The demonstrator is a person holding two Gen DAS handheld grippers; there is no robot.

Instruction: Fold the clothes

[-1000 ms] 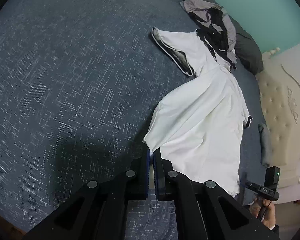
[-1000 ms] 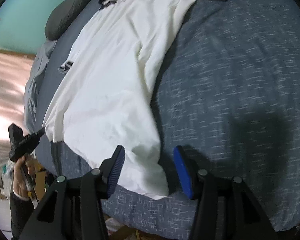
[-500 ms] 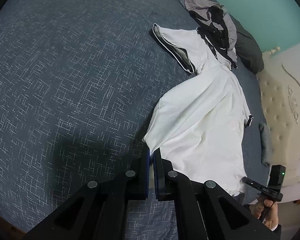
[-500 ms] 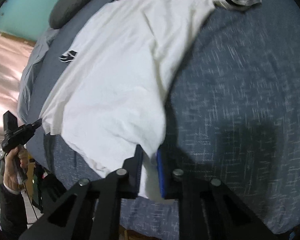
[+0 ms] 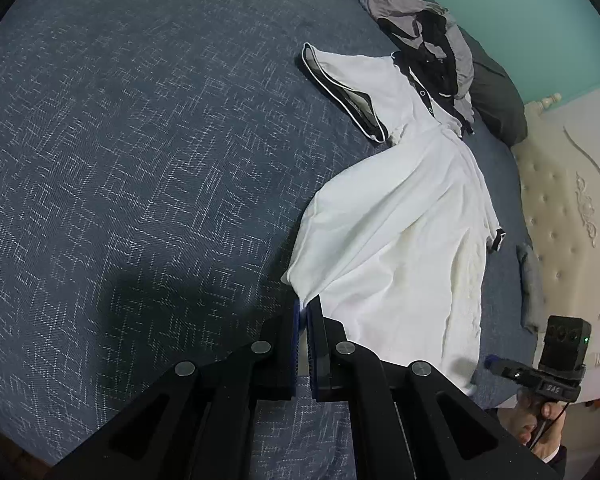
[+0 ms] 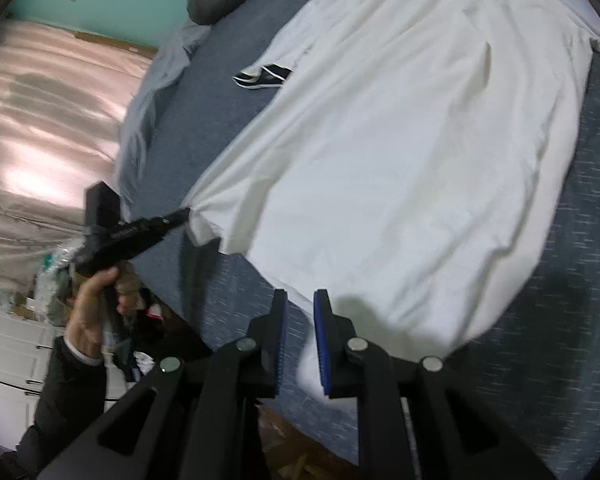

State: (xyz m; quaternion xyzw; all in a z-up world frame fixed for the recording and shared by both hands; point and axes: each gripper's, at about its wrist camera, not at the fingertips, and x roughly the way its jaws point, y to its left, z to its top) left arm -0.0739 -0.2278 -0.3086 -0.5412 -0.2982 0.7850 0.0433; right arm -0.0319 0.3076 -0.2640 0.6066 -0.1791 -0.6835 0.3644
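Left wrist view first: the left gripper [image 5: 303,308] has its fingers pressed together on a bottom corner of the white polo shirt [image 5: 400,232], and you can see the cloth pulled up into a little peak right where it goes into the blue pads. The shirt lies stretched out across the blue bedspread [image 5: 140,160], collar end far from the camera, with one black-trimmed sleeve [image 5: 344,92] flopped open toward the left. Just past the collar there's a grey and black garment [image 5: 428,40] bunched up against a dark pillow [image 5: 496,100]. A cream tufted headboard [image 5: 560,216] sits off to the right.

Right wrist view is a bit blurry. The right gripper [image 6: 300,304] has the hem of the same shirt [image 6: 420,140] between its fingers, with white fabric filling the narrow gap between the pads, so it's pinching the other bottom corner. Those jaws have just been closing and then eased open a touch (still on the cloth, as far as I can tell). From here the shirt spreads flat over the bedspread [image 6: 580,360], and the other sleeve cuff [image 6: 262,76] pokes out on the left side. The person's left hand [image 6: 100,304] shows at lower left, wrapped round the handle of the other gripper, whose tip meets the shirt's corner.
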